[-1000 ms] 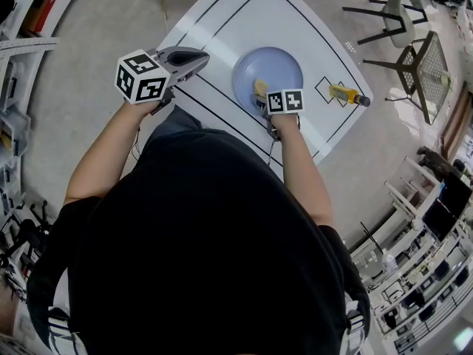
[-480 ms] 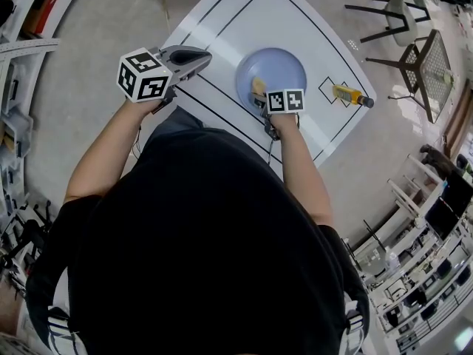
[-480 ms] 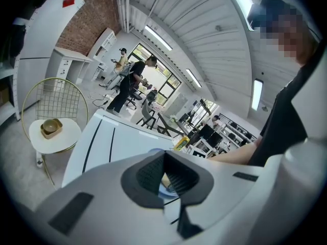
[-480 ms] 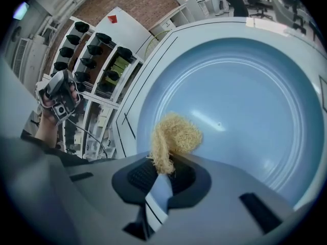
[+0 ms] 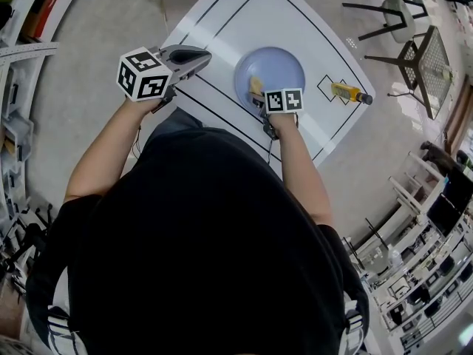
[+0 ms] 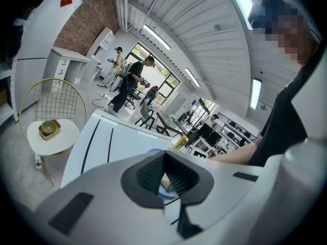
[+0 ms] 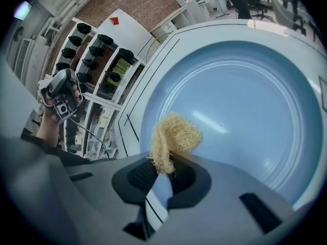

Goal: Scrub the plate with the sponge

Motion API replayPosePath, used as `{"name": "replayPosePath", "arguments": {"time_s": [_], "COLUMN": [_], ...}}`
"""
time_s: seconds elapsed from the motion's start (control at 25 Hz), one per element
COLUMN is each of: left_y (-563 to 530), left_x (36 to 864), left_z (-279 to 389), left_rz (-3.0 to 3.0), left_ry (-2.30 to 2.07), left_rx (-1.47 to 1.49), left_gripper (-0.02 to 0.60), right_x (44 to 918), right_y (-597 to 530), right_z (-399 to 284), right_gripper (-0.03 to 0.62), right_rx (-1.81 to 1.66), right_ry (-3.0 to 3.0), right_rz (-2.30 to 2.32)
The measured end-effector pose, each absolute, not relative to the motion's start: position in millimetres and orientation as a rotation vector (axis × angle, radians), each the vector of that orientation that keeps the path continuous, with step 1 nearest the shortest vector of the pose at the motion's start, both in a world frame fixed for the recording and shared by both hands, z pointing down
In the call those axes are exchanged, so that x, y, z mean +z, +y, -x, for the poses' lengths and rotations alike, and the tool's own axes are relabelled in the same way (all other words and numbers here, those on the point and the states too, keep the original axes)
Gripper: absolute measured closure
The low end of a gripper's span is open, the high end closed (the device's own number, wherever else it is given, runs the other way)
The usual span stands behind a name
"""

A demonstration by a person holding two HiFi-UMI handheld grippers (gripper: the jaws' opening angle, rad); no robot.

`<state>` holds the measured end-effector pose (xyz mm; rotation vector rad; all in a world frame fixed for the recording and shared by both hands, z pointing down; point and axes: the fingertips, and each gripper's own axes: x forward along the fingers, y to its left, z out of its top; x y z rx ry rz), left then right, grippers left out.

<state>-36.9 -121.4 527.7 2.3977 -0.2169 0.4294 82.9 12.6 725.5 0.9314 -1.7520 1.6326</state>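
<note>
- Brick wall at the back.
- Long ceiling lights (all lit).
- Round white side table, gold wire frame.
- Grey floor; chairs beyond.

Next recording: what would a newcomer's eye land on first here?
The pale blue plate at the middle of the white table, with the right gripper holding a fluffy yellow sponge over it. The left gripper hangs shut and empty by the table's left edge; a yellow bottle lies right of the plate.
</note>
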Motion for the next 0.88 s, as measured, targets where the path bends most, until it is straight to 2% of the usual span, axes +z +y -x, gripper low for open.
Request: {"name": "replayPosePath", "arguments": {"time_s": [0.88], "left_y": [-87], "left_x": [494], "left_z": [0], "left_rz": [-2.482], "left_ry": [-0.183], "left_rx": [0.453], "left_gripper": [0.578], "right_x": [682], "right_y": [38], "right_z": [-121], "right_gripper": [0.556], "right_rx": [1.566], "right_ry": [-1.86], "right_rz": [-1.009]}}
